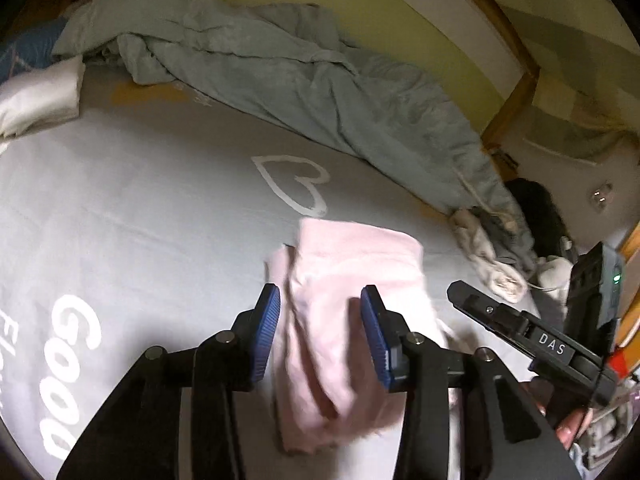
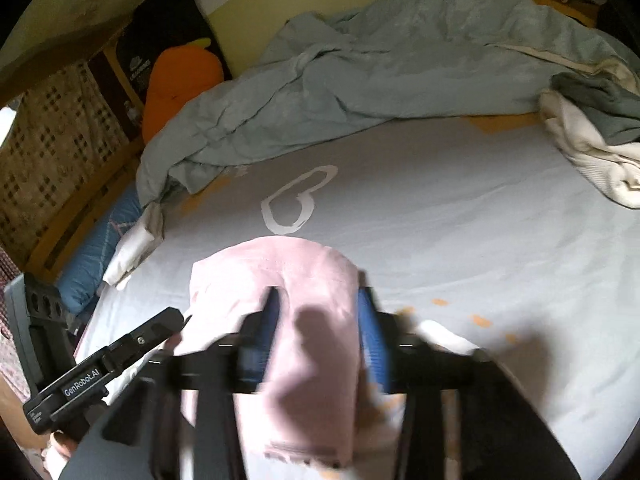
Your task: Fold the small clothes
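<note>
Blue-padded fingers of the left tool (image 1: 320, 312) stand spread wide apart, with a pink cloth (image 1: 344, 320) lying folded on the bed sheet (image 1: 140, 200) between and beneath them; whether the pads touch it is unclear. Over the same pink cloth (image 2: 288, 320) the right tool (image 2: 320, 320) is blurred, its fingers also spread, straddling the fabric without pinching it. Just beyond the cloth a white heart outline (image 1: 296, 184) is printed on the sheet. Further back lies a crumpled grey-blue blanket (image 1: 280, 72)
</note>
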The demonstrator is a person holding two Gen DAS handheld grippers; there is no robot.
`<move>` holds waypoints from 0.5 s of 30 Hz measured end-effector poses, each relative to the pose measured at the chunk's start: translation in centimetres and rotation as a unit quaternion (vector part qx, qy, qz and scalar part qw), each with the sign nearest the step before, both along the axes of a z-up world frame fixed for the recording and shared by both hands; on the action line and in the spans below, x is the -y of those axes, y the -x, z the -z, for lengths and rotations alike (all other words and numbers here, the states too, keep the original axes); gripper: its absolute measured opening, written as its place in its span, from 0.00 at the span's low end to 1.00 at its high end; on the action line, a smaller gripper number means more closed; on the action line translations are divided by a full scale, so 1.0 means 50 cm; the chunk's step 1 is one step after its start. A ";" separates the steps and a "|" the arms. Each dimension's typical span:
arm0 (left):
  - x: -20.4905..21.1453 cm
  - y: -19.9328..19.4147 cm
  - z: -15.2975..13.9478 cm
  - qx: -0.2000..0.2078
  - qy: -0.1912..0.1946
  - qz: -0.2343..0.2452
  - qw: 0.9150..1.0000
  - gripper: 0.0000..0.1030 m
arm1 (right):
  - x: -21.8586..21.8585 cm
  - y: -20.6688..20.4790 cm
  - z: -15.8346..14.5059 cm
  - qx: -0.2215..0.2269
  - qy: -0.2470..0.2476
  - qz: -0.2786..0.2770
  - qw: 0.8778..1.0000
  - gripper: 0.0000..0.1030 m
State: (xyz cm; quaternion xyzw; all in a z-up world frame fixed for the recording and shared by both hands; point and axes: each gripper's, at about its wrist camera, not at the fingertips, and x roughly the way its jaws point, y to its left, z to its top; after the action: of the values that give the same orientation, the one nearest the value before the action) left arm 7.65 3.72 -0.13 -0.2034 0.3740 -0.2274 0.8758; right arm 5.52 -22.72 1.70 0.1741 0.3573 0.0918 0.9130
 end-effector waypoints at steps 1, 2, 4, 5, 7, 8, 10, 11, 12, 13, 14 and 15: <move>-0.002 0.001 -0.001 -0.007 0.013 0.005 1.000 0.39 | 0.006 0.006 -0.002 -0.001 -0.002 0.002 1.000 0.47; -0.005 0.004 0.003 -0.021 0.031 0.010 0.999 0.39 | 0.012 0.010 -0.001 -0.003 -0.006 0.002 1.000 0.49; -0.007 0.007 0.015 -0.044 0.060 0.024 0.997 0.42 | 0.025 0.016 0.008 -0.010 -0.027 -0.001 1.000 0.52; -0.007 0.006 0.025 -0.059 0.070 0.027 0.995 0.47 | 0.032 0.016 0.019 -0.020 -0.045 -0.005 0.999 0.53; -0.012 0.000 0.052 -0.093 0.097 0.026 0.991 0.49 | 0.043 0.007 0.054 -0.054 -0.091 -0.019 0.994 0.53; -0.018 -0.002 0.064 -0.102 0.113 0.023 0.988 0.49 | 0.047 0.000 0.079 -0.079 -0.118 -0.025 0.989 0.53; -0.029 -0.005 0.073 -0.112 0.134 0.025 0.984 0.49 | 0.048 -0.008 0.114 -0.102 -0.158 -0.032 0.982 0.53; -0.033 -0.009 0.078 -0.118 0.146 0.031 0.982 0.49 | 0.052 -0.009 0.125 -0.105 -0.174 -0.032 0.979 0.53; -0.035 -0.013 0.083 -0.122 0.155 0.039 0.980 0.47 | 0.052 -0.011 0.131 -0.103 -0.183 -0.034 0.977 0.52; -0.039 -0.018 0.090 -0.127 0.167 0.045 0.977 0.44 | 0.051 -0.012 0.132 -0.102 -0.184 -0.037 0.977 0.43; -0.045 -0.021 0.097 -0.133 0.178 0.044 0.974 0.28 | 0.047 -0.013 0.130 -0.099 -0.185 -0.044 0.977 0.36; -0.048 -0.025 0.105 -0.137 0.185 0.042 0.972 0.19 | 0.043 -0.012 0.126 -0.097 -0.179 -0.046 0.978 0.30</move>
State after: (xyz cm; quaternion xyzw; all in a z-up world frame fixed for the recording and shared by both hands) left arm 8.88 6.14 -5.37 -0.3753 0.4500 -0.2996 0.7529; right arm 6.14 -24.86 -4.61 0.3260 0.4297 0.1790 0.8228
